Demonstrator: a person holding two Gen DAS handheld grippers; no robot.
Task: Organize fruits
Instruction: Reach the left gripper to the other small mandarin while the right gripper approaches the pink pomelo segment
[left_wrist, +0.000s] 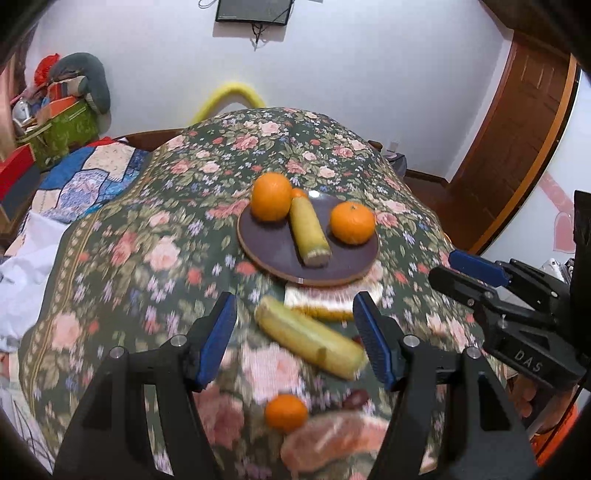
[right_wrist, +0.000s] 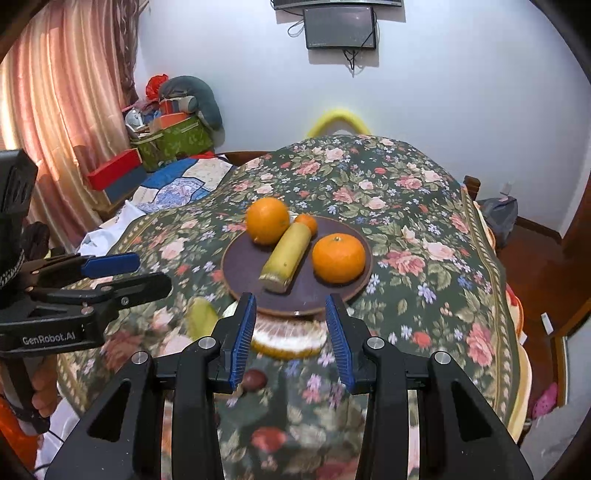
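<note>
Now, room: pink curtain (right_wrist: 48, 122) hanging at far left in the right wrist view, cluttered boxes (right_wrist: 173, 136) sitting beside it, a dark wall screen (right_wrist: 340, 27) hanging above, wooden door (left_wrist: 517, 122) standing at right in the left wrist view.
Surface: floral cloth (left_wrist: 147, 229) covering the whole table, a patchwork quilt (left_wrist: 92, 177) lying off its left edge.
Plate: dark round plate (left_wrist: 273, 254) sitting mid-table, carrying a big orange (left_wrist: 271, 196) at left, a yellow-green stalk piece (left_wrist: 308, 230) lying in the middle, a mandarin (left_wrist: 352, 222) at right, and a tiny orange fruit (left_wrist: 298, 192) peeking out behind.
Left view only: a second yellow-green piece (left_wrist: 310, 338) lying blurred between the fingers, a small orange (left_wrist: 286, 412) sitting nearer the camera, a pink wrapped item (left_wrist: 332, 439) showing at the bottom.
Right view only: a cut pomelo wedge (right_wrist: 288, 341) lying just in front of the plate, a dark brown fruit (right_wrist: 254, 379) sitting below it.
Left gripper (left_wrist: 299, 339): blue pads standing wide apart, straddling the loose piece, gripping nothing.
Right gripper (right_wrist: 291, 339): pads standing apart too, hovering over the wedge, holding nothing.
</note>
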